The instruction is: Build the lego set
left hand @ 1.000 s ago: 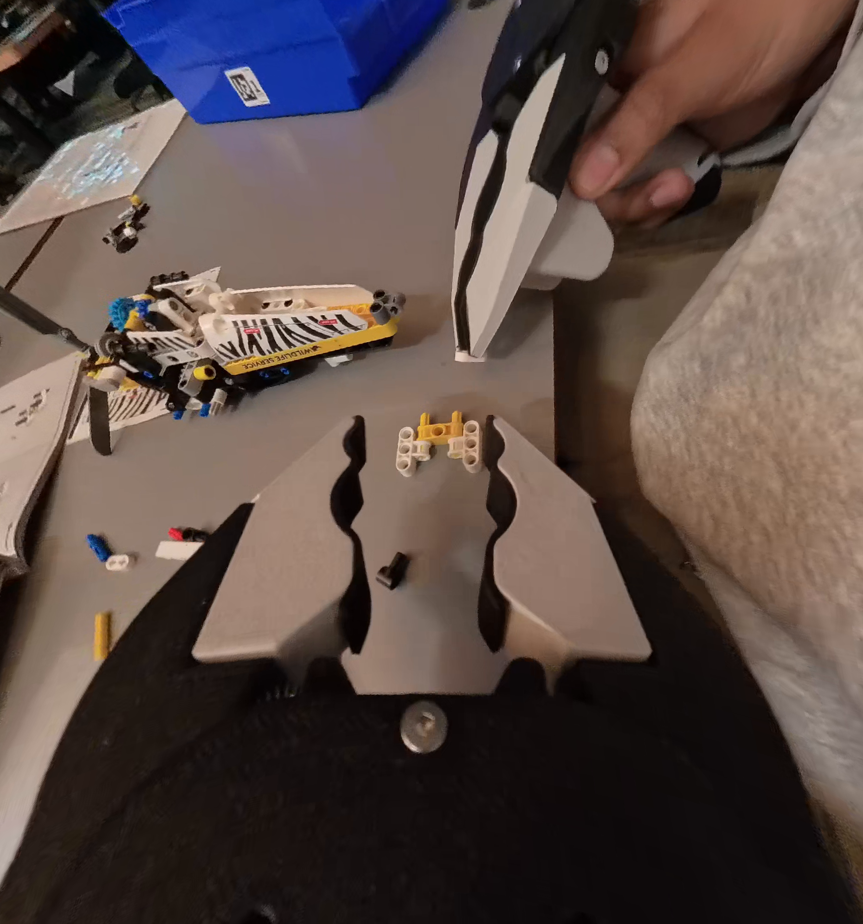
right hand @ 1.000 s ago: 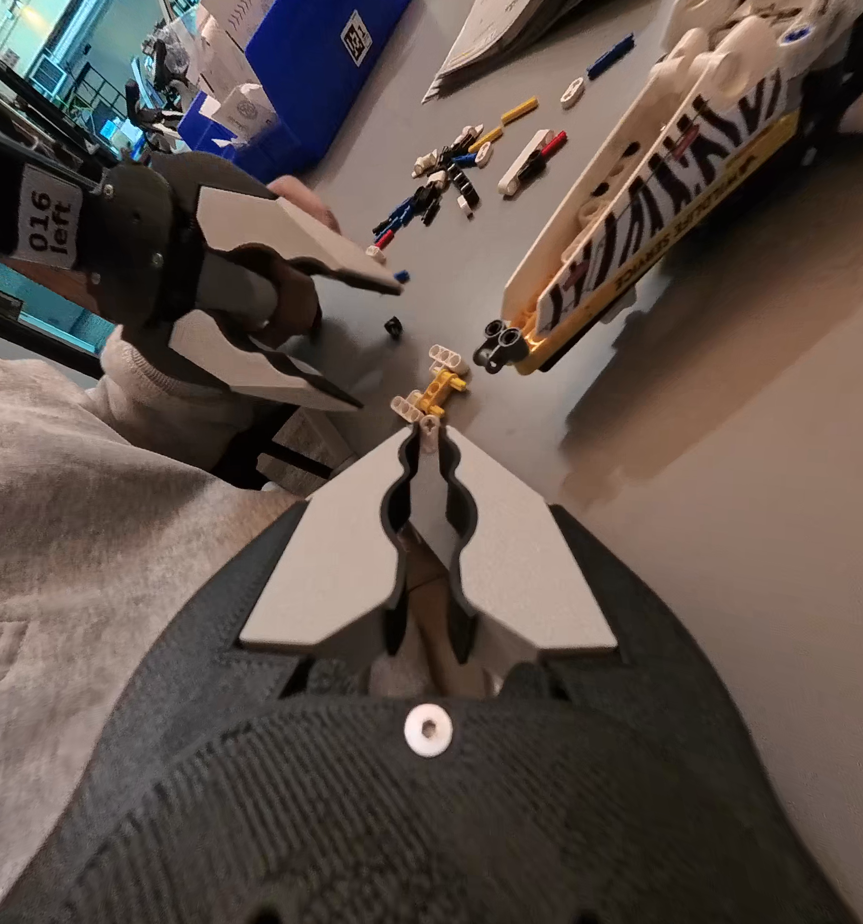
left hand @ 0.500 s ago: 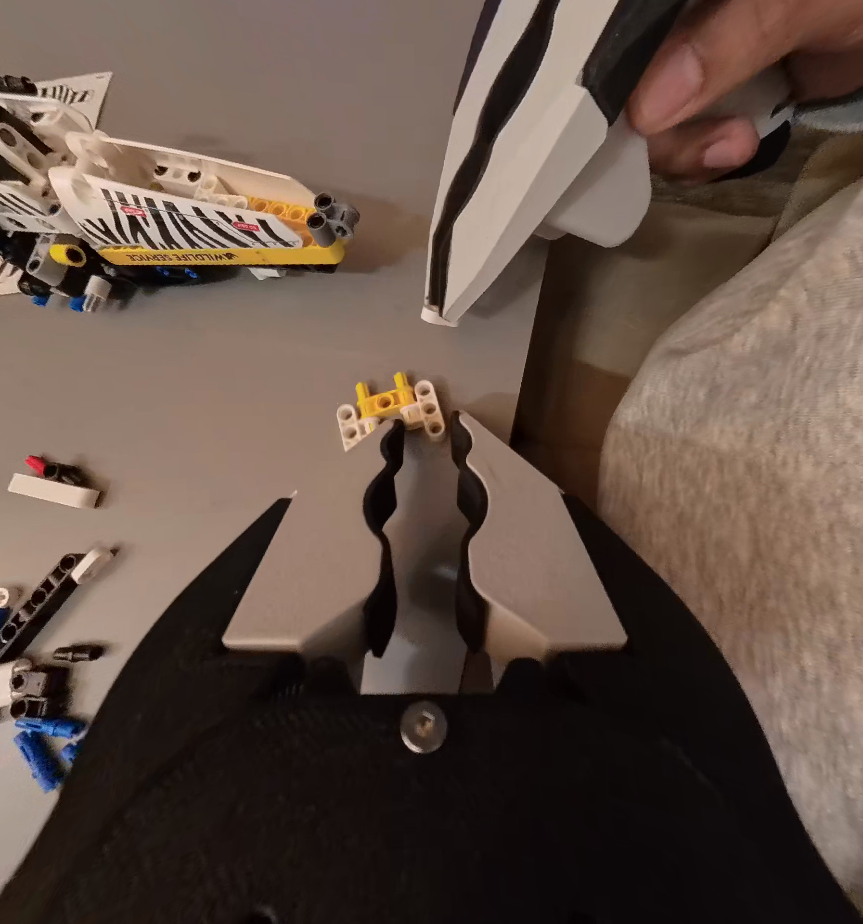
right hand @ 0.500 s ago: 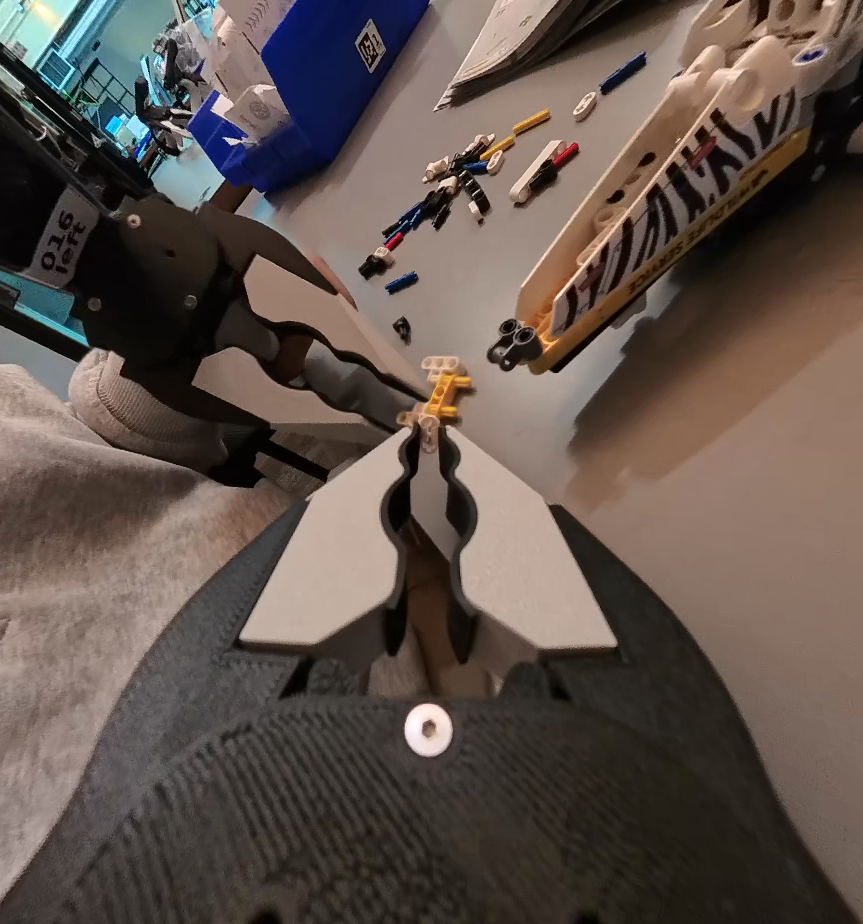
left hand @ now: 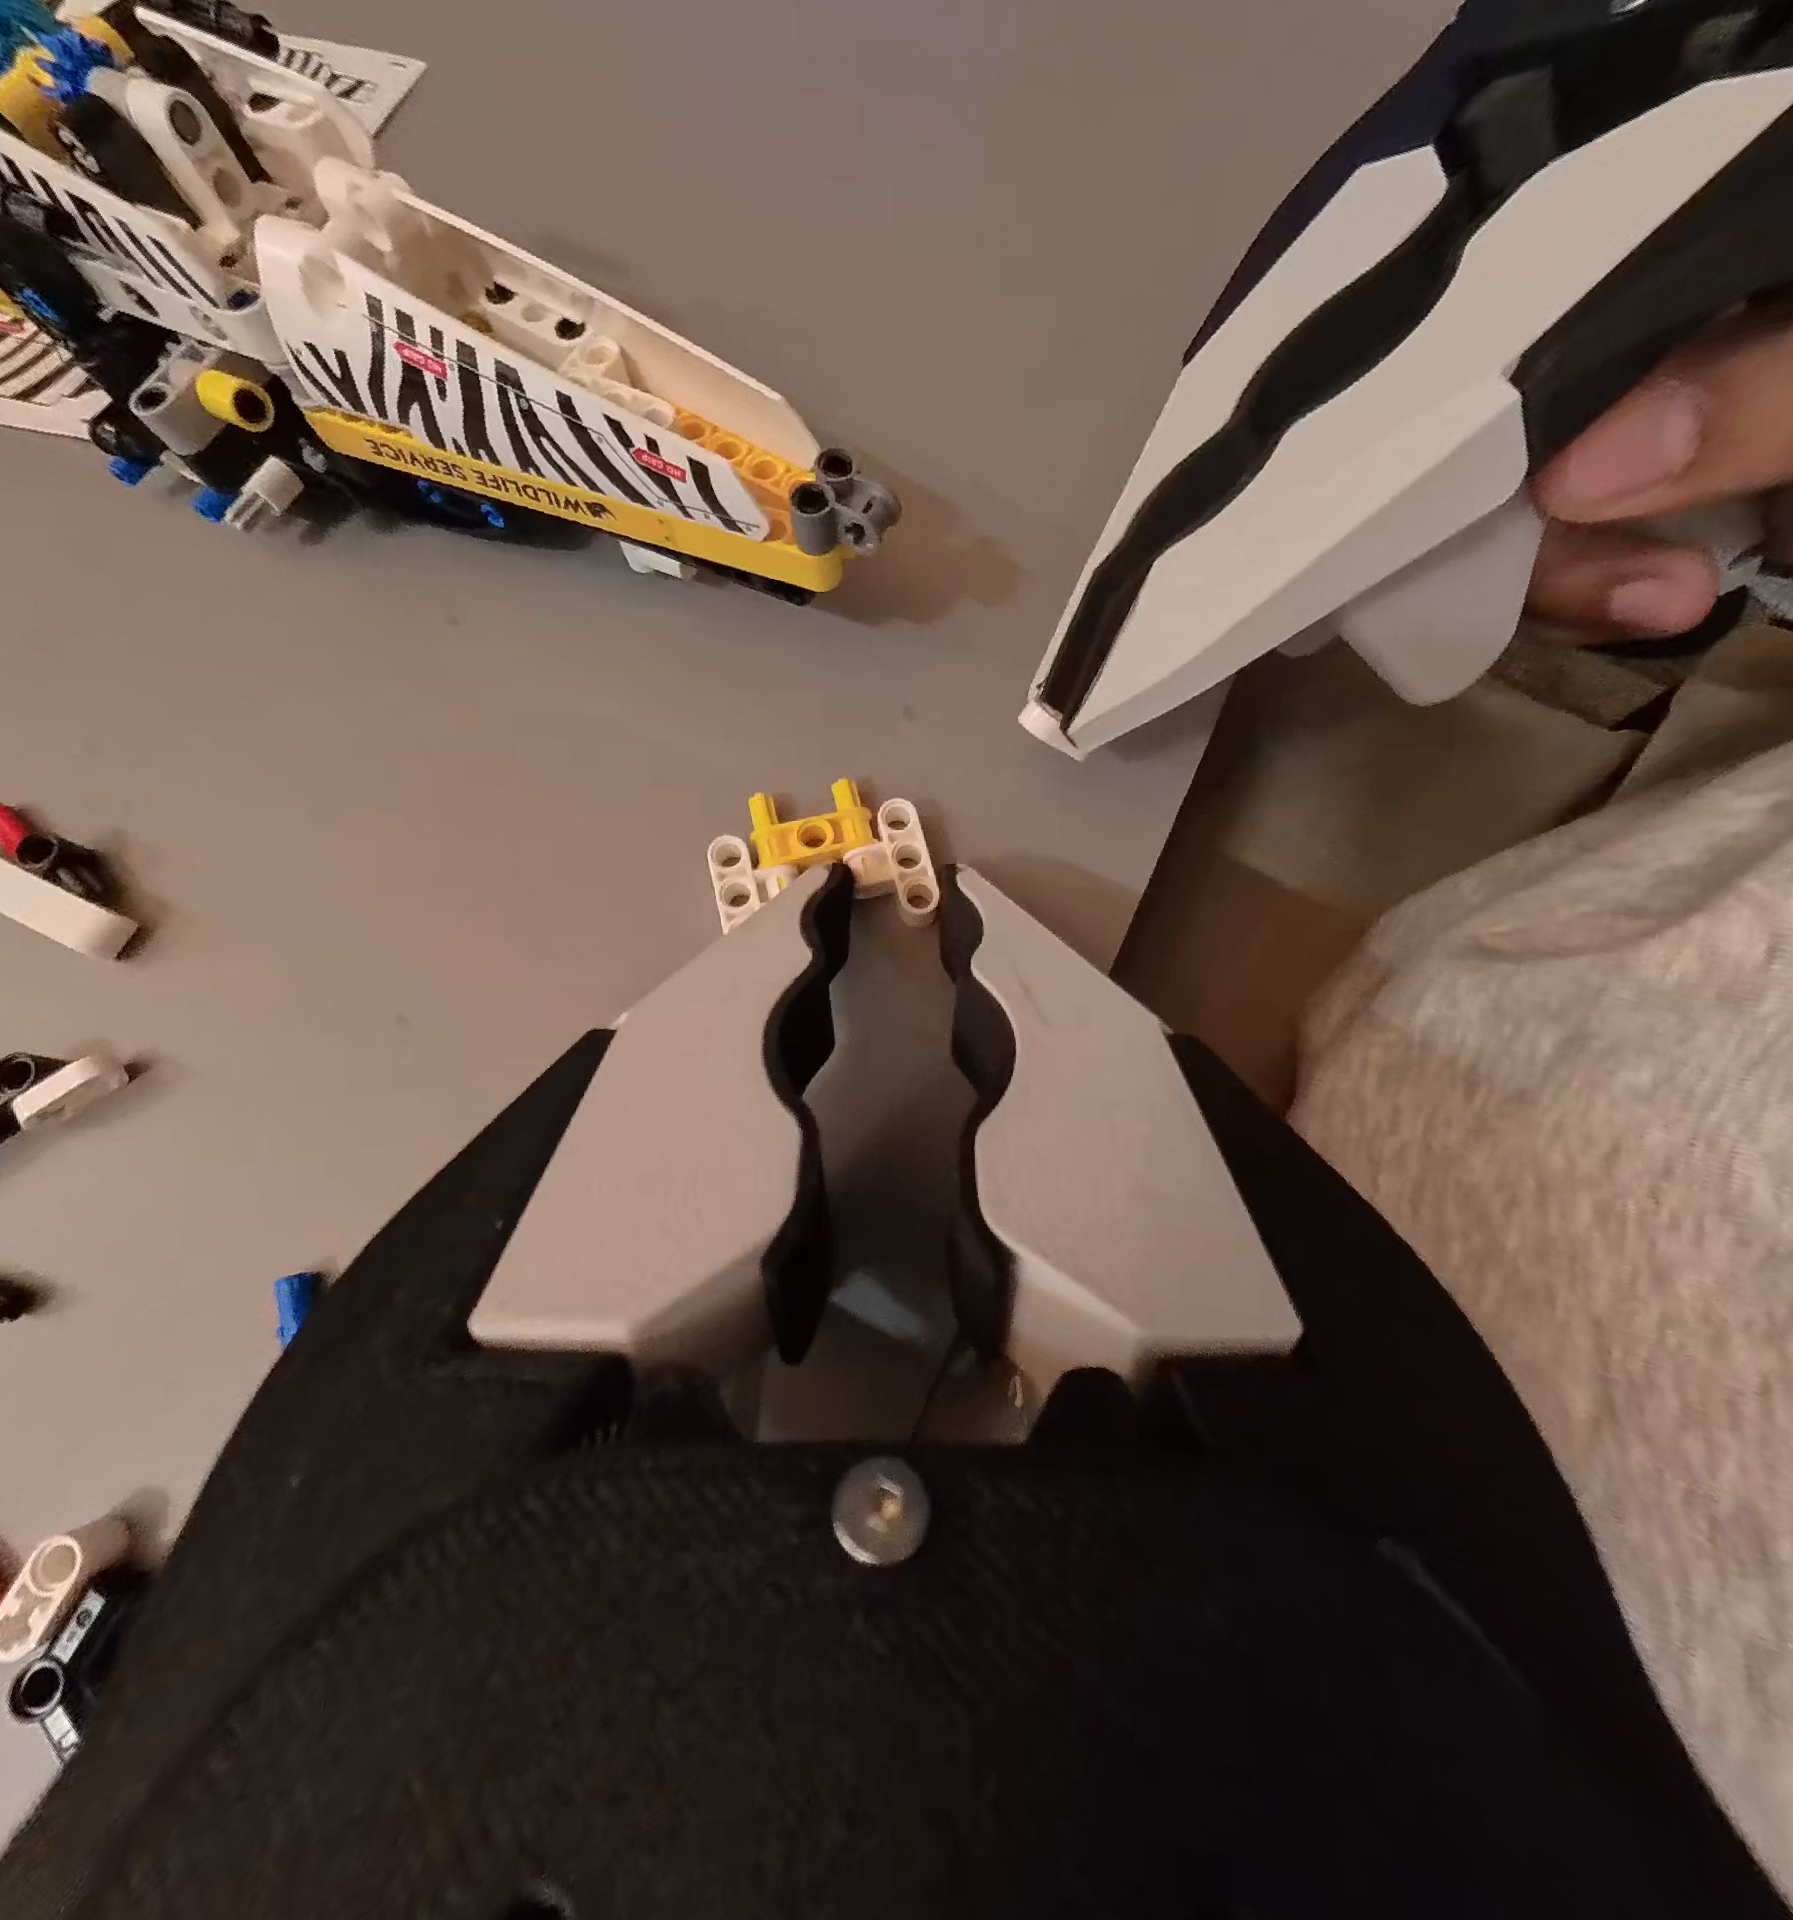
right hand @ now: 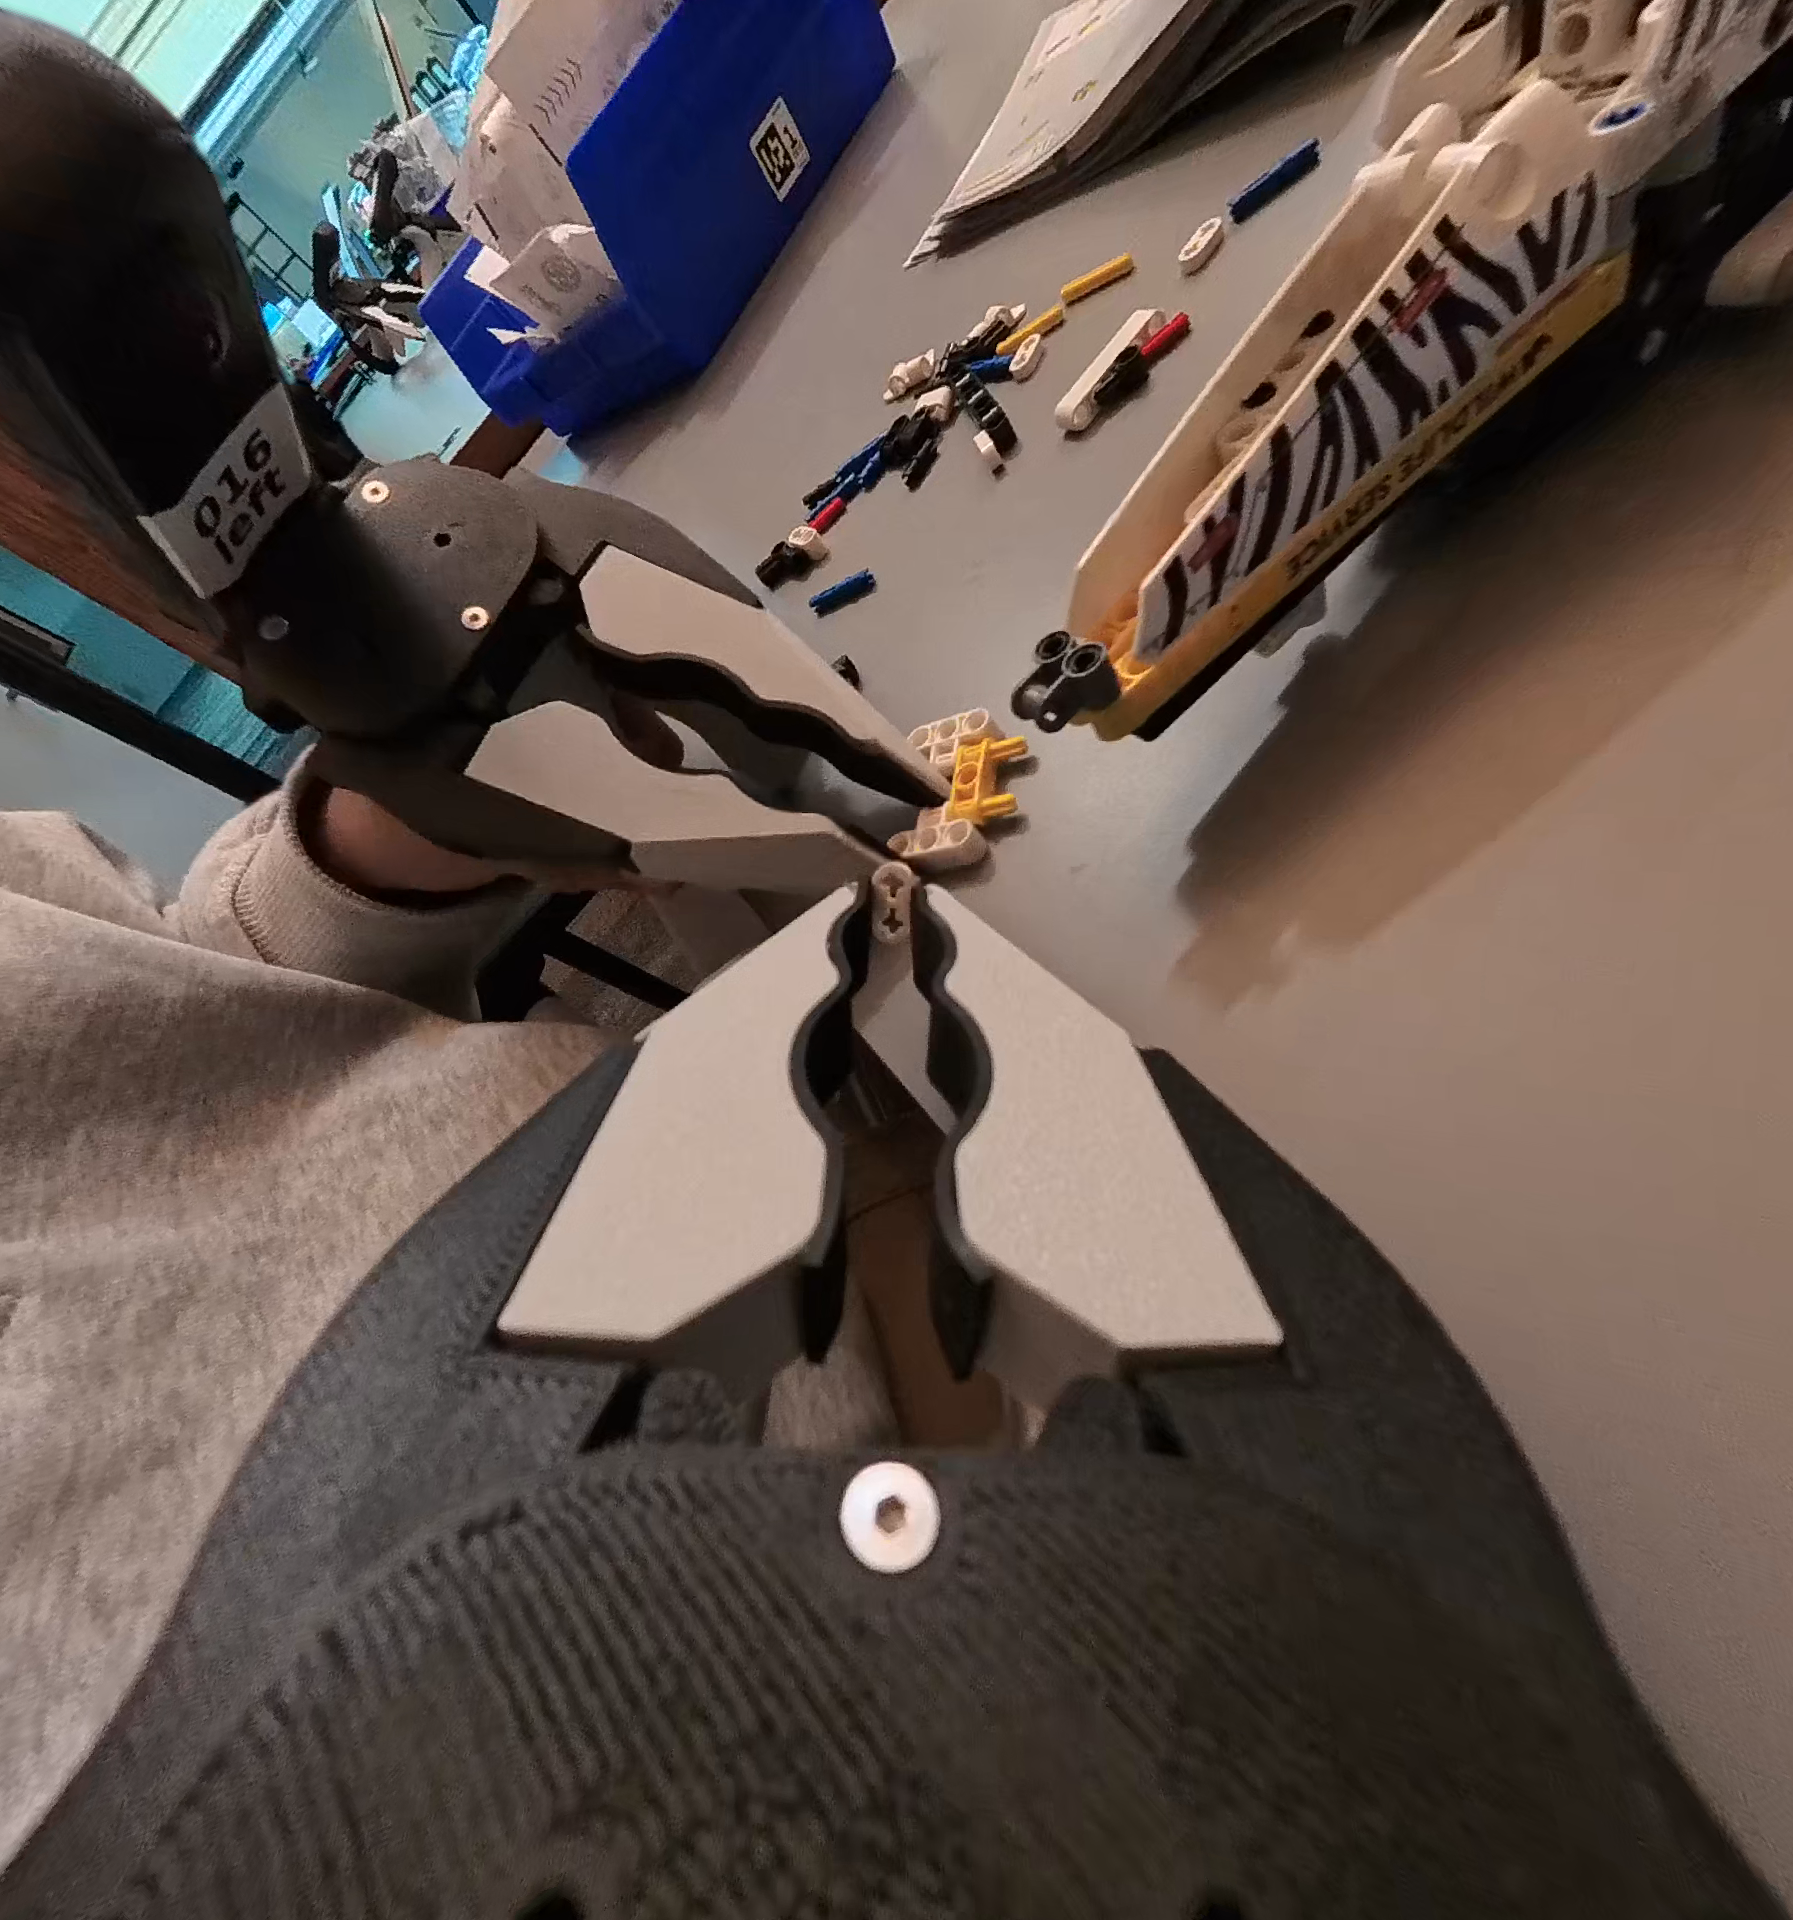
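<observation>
Gripping a small white holed connector [right hand: 893,902]: smooth grey wavy-edged fingers [right hand: 1058,1122].

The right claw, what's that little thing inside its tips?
Pinched between the tips of the right claw is a small white lego piece, its cross-shaped holes facing the camera. The claw's fingers cover its sides, so its full length cannot be seen.

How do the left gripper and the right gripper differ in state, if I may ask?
The left gripper is open, the right gripper shut. The left gripper's tips flank the yellow-and-white assembly; the right gripper pinches a small white piece. Both point toward that assembly.
</observation>
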`<control>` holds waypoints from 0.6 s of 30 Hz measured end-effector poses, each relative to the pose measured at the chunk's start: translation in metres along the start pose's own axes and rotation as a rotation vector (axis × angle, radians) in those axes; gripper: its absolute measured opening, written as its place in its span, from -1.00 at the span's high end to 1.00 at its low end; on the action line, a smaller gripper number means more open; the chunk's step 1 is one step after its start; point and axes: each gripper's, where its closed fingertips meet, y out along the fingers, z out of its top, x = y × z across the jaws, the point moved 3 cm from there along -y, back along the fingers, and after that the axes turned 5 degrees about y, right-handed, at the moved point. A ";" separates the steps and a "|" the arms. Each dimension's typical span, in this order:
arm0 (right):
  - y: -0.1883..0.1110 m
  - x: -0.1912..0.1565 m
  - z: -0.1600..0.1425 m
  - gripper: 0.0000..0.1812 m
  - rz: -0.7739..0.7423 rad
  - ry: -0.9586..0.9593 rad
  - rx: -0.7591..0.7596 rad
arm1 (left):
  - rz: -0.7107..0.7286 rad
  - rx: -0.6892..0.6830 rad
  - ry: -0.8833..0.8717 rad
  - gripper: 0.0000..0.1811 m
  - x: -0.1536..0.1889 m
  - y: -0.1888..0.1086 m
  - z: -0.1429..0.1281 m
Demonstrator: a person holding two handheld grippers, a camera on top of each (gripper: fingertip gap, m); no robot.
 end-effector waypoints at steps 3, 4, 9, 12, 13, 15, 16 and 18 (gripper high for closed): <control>0.000 0.002 -0.001 0.95 -0.001 0.010 -0.002 | -0.006 0.022 0.003 0.83 0.001 -0.002 0.000; 0.000 0.002 -0.002 0.95 -0.001 0.012 -0.002 | -0.018 0.039 0.013 0.84 0.002 -0.004 0.000; 0.000 -0.001 0.000 0.95 0.025 0.026 0.021 | 0.000 0.199 0.039 0.85 0.006 -0.020 0.006; -0.002 -0.008 0.008 0.95 0.145 0.125 0.081 | -0.026 0.324 0.060 0.85 0.012 -0.030 0.015; -0.002 -0.009 0.011 0.95 0.184 0.164 0.093 | -0.030 0.352 0.091 0.85 0.015 -0.033 0.017; -0.003 -0.014 0.011 0.95 0.260 0.231 0.074 | 0.003 0.382 0.156 0.86 0.018 -0.036 0.018; -0.004 -0.015 0.012 0.95 0.285 0.252 0.066 | -0.002 0.392 0.198 0.86 0.022 -0.036 0.018; -0.006 -0.017 0.012 0.95 0.320 0.276 0.054 | 0.025 0.400 0.262 0.86 0.026 -0.037 0.017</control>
